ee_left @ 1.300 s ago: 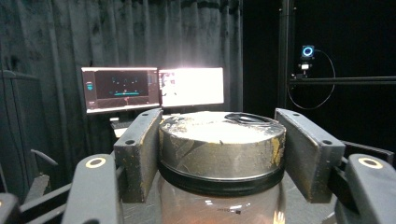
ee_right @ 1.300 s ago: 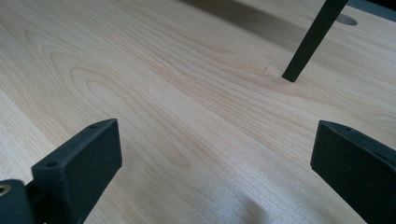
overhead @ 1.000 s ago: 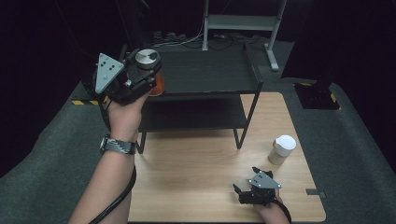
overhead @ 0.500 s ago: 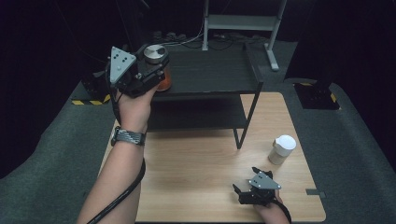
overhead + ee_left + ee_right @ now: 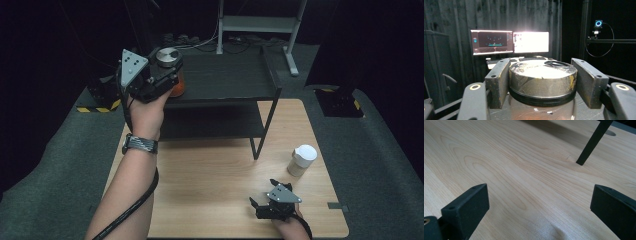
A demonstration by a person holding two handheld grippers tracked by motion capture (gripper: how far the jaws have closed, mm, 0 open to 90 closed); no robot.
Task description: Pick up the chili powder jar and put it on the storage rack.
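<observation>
Jar (image 5: 170, 70) is gripped tight by your left gripper (image 5: 159, 80) at ten o'clock, over the shelf (image 5: 225, 80); setting down remains. Your right gripper (image 5: 267, 200) gapes, holding nothing.

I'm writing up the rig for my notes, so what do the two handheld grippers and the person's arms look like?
Both are black two-jaw tools. The left gripper has a grey three-cornered plate with dark dots and a black cable along the forearm. The right gripper has a smaller grey plate. The pads are blocky and matte black. The left wrist wears a metal-band watch. Forearms are bare.
</observation>
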